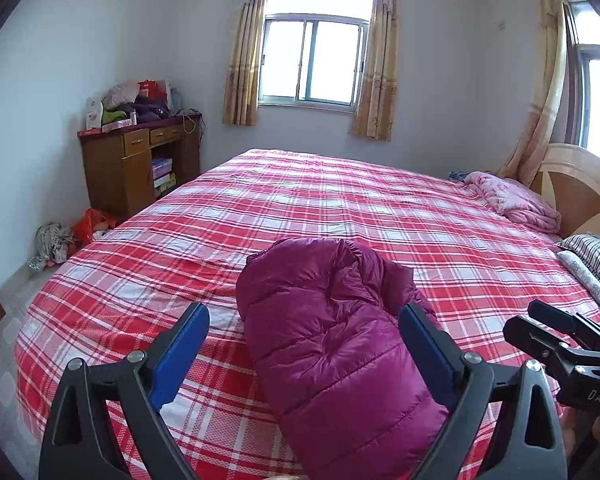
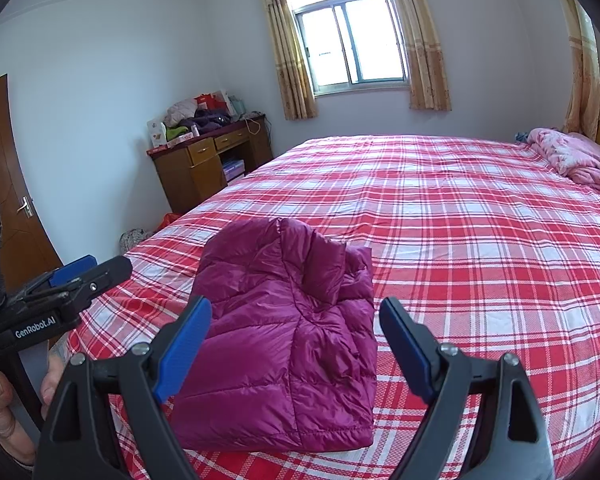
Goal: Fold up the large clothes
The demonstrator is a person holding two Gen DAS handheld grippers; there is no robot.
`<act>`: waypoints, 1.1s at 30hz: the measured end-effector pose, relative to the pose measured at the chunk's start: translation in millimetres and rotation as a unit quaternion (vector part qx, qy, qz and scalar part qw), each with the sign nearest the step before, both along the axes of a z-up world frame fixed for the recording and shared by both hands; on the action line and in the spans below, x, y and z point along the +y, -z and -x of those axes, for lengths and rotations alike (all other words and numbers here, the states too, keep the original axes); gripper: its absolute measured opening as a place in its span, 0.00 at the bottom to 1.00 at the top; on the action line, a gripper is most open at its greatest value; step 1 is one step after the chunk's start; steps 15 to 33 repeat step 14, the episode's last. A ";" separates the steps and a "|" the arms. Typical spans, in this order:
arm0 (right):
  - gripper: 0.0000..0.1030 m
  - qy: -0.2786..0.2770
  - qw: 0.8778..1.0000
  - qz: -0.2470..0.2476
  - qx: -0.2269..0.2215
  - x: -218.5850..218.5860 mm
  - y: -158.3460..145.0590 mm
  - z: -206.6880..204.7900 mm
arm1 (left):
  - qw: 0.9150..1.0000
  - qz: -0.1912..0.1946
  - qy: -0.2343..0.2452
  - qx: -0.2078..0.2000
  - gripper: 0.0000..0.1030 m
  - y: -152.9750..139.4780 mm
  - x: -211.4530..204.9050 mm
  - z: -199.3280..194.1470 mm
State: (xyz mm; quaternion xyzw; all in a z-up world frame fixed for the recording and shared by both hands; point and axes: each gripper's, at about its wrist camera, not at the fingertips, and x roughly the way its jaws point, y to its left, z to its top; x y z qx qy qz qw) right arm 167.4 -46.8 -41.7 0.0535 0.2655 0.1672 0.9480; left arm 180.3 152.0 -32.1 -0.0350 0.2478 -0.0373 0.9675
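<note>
**A:** Start with the left wrist view. What is in front of the camera?

**B:** The left gripper [image 1: 304, 350] has its two blue-padded fingers [image 1: 180, 360] spread wide apart. The magenta down jacket [image 1: 332, 344] lies folded into a thick bundle on the red plaid bedsheet [image 1: 340, 200], near the closest edge of the bed. It shows between the fingers, but I cannot tell whether the right pad touches it or only overlaps it in the picture. The left pad stands clear of it, so nothing is clamped.

**A:** And the other tool?

**B:** The right gripper [image 1: 556, 328] pokes in at the right edge, over the sheet beside the jacket. From this side its opening is not readable.

**A:** Anything further back?

**B:** A pink blanket [image 1: 512, 200] is bunched by the wooden headboard [image 1: 580, 188], a brown desk [image 1: 136, 164] stands in the corner with clutter piled on top, and a curtained window [image 1: 312, 60] sits in the far wall.

**A:** Now the right wrist view.

**B:** Here the right gripper [image 2: 296, 340] also stands wide open, pads [image 2: 186, 344] on either side of the jacket [image 2: 284, 344] in the picture, gripping nothing. The jacket is a squarish folded stack, flat on the sheet [image 2: 460, 220]. The left gripper [image 2: 92, 270] appears at the left, held by a hand [image 2: 4, 412] low in the corner. A brown door [image 2: 8, 184] is behind it.
</note>
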 end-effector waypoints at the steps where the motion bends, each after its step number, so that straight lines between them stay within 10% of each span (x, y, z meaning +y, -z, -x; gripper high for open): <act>1: 0.86 0.000 1.000 0.000 0.000 0.0 0.0 -0.1 | 1.000 -0.004 -0.003 -0.002 0.93 0.5 -0.9 0.4; 33: 0.86 0.000 1.000 -0.001 0.006 -0.5 5.0 0.2 | 1.000 -0.024 -0.010 -0.015 0.96 6.5 -5.0 3.2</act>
